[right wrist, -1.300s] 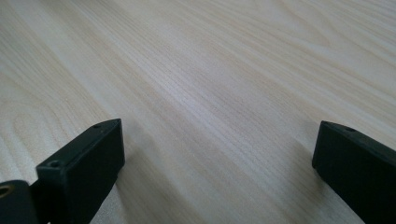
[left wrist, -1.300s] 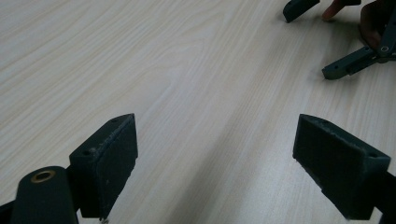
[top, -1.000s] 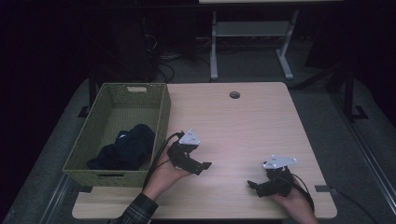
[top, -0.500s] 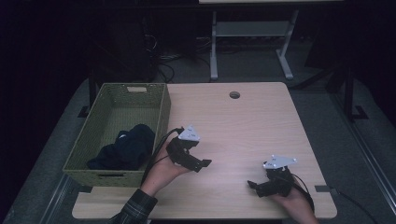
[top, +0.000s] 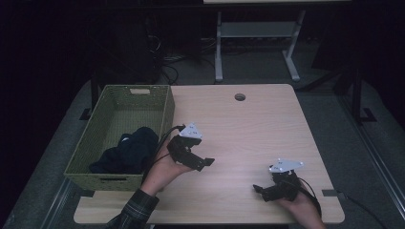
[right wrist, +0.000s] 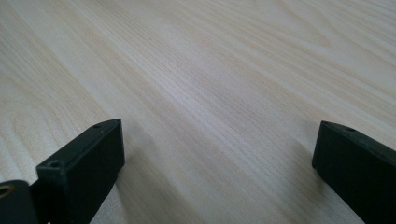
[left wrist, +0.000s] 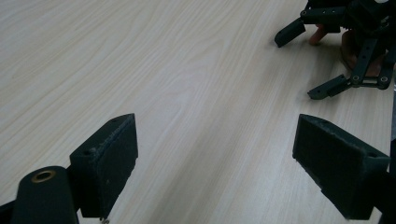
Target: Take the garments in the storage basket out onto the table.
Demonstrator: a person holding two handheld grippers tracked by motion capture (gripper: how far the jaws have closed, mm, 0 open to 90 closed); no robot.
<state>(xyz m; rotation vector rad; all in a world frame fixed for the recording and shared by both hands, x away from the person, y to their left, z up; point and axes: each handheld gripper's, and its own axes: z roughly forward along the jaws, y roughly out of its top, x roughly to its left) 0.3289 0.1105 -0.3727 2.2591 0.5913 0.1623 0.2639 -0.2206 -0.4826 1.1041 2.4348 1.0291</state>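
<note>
Left gripper [top: 203,163], right gripper [top: 260,191]: unmarked, agape.

Bare wood of table [top: 248,129] lying open across centre and far half, giving free passage. Woven basket [top: 165,117] standing along left edge, dark cloth [top: 126,152] lying inside, walling off that side. Left gripper [top: 203,164] and right gripper [top: 260,191] occupying near edge, well apart, jaws spread, open lane running between them.

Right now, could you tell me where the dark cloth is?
In the high view the dark cloth lies inside the green woven basket at the table's left edge, in the basket's near half, just left of the left gripper.
</note>
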